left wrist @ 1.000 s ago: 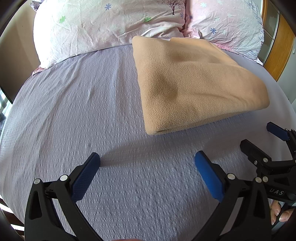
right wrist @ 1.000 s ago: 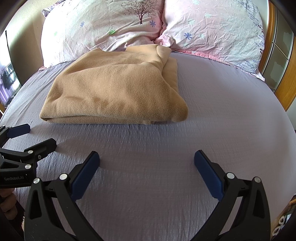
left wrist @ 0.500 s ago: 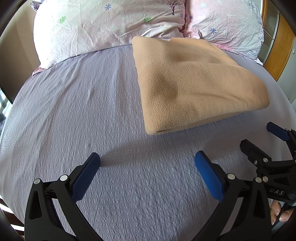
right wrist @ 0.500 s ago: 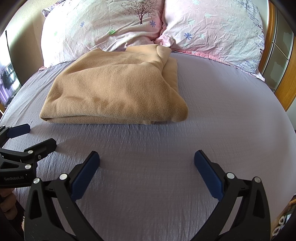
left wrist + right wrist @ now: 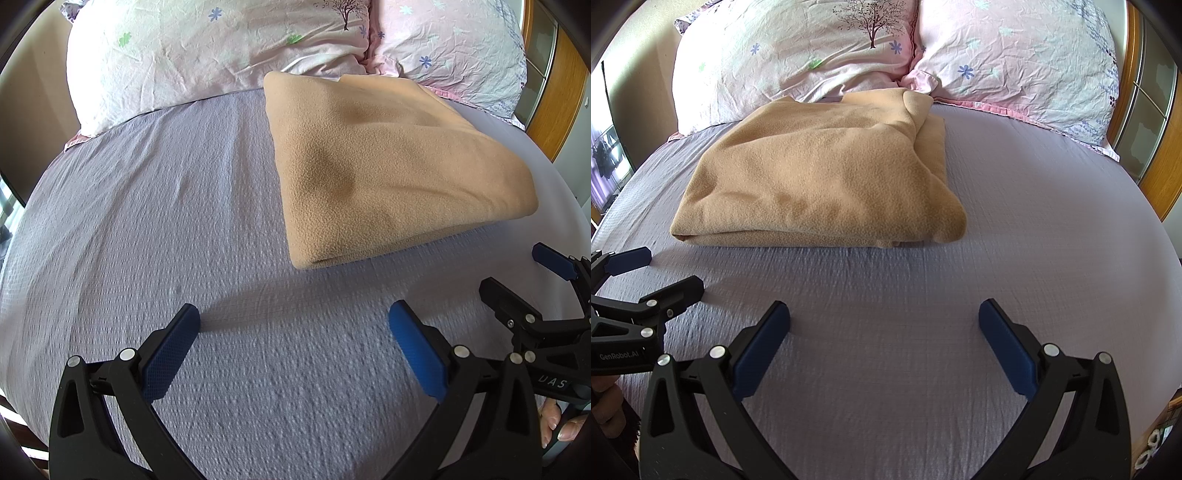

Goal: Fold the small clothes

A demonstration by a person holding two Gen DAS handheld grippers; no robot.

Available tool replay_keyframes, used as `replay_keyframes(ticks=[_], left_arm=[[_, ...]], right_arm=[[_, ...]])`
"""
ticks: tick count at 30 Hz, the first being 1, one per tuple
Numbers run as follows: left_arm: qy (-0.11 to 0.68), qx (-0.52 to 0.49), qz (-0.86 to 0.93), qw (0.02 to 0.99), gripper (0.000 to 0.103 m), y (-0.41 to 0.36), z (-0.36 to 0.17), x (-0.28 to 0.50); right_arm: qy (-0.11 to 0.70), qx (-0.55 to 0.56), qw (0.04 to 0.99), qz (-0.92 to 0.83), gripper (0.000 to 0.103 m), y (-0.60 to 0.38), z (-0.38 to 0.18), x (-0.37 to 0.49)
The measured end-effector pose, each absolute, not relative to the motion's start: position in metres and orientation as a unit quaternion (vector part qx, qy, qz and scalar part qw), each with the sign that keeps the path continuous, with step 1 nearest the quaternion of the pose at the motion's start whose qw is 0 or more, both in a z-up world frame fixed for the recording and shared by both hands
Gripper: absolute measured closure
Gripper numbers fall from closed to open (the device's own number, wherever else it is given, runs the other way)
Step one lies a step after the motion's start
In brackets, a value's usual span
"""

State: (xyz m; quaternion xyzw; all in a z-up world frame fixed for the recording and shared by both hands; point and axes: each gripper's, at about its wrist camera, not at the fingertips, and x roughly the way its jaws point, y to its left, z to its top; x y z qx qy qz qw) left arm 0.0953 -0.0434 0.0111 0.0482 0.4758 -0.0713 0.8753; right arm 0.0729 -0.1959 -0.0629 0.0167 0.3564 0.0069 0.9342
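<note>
So both grippers are hanging low over the bed (image 5: 129, 229) right now, with nothing in them. The left gripper (image 5: 293, 345) is sitting at the bottom of its own view with its blue-padded fingers (image 5: 166, 363) spread wide apart over bare lilac sheet, and it's also poking into the lower left of the right wrist view (image 5: 653, 273), jaws parted there too. The right gripper (image 5: 884, 343) is doing the same thing, fingers splayed wide with just sheet between them, and it's peeking in at the right edge of the left wrist view (image 5: 524, 275). The tan fleece garment (image 5: 388, 166) is lying folded into a thick, roughly rectangular bundle in the upper right of the left view, and in the upper left to centre of the right view (image 5: 820, 177). It's resting flat on the sheet, clear of both grippers, and its far end is butting up against the two pink floral pillows (image 5: 798, 51) across the top of the frame. The near folded edge is looking pretty neat, while the right-hand side in the right view is bunching up a bit. A bit of a hand is showing at the lower right corner of the left view (image 5: 557, 424).
</note>
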Motion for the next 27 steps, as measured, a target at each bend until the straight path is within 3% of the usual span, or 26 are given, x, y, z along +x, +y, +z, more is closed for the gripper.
replay_keyframes(ticks=[27], left_arm=[[0.479, 0.050, -0.071, 0.874, 0.001, -0.0439, 0.0118, 0.0964]], right_arm=[[0.356, 0.017, 0.934, 0.006, 0.002, -0.1951, -0.0626, 0.0732]])
